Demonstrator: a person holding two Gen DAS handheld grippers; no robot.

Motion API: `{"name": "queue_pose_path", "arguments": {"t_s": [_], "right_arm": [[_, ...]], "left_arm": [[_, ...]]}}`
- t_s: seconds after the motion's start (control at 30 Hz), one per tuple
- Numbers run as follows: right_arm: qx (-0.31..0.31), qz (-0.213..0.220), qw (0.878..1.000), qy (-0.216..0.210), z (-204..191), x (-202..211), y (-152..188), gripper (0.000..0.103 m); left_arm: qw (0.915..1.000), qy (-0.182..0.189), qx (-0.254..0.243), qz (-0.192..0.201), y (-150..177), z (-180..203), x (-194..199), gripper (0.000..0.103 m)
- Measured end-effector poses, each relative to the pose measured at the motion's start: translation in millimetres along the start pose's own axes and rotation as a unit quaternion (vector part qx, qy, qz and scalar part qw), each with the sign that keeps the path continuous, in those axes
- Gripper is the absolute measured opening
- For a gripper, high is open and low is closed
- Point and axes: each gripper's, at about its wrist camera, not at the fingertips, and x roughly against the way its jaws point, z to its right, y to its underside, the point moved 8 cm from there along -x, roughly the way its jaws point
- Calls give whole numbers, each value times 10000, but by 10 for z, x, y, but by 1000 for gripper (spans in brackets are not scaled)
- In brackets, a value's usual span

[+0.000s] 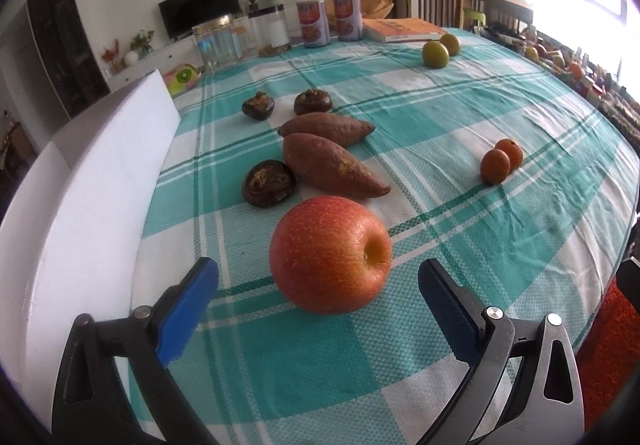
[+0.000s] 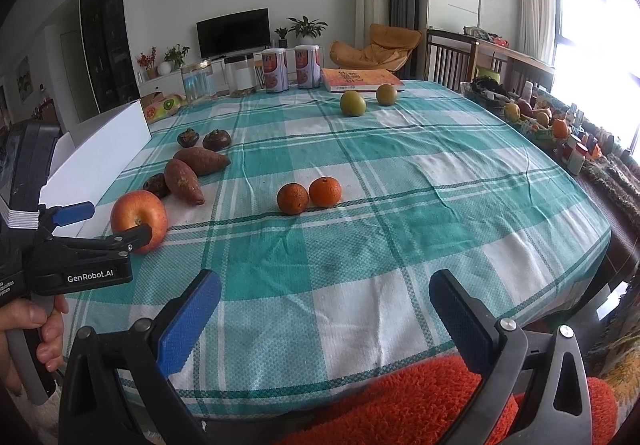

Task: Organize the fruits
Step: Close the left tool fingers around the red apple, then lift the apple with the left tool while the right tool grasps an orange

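A red apple lies on the checked tablecloth, just ahead of my open left gripper, between its blue pads without touching them. In the right wrist view the apple sits at the left with the left gripper around it. Two sweet potatoes and three dark mangosteens lie behind the apple. Two oranges sit mid-table, and two green fruits sit far back. My right gripper is open and empty at the table's near edge.
A white foam box stands at the left edge. Jars, two cans and a book line the far edge. An orange-red rug lies below the table. A cluttered shelf runs along the right.
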Motion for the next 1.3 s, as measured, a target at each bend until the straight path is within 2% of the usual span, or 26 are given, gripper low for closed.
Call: {"name": "queue_pose_path", "arguments": {"t_s": [0.53, 0.6, 0.77, 1.03, 1.1, 1.13, 1.3], "right_arm": [[-15, -43, 10000, -25, 5, -18, 6, 103], [-13, -58, 10000, -30, 1, -23, 10, 103], [-17, -63, 10000, -36, 3, -27, 14, 103], [-173, -62, 9997, -177, 37, -44, 21, 103], [-182, -75, 9996, -187, 31, -54, 23, 103], [-181, -76, 9996, -184, 26, -55, 23, 103], [-172, -85, 9997, -169, 34, -63, 26, 103]], "left_arm": [[9998, -124, -88, -109, 7, 5, -80, 101], [9999, -48, -60, -123, -6, 10, -91, 101], [9989, 422, 143, -175, -59, 61, -158, 100], [9977, 645, 129, -143, -75, 123, -194, 98], [9980, 593, 121, -175, -58, 106, -209, 75], [9980, 584, 129, -181, -54, 82, -215, 72], [9948, 916, 396, -190, -45, -2, -213, 71]]}}
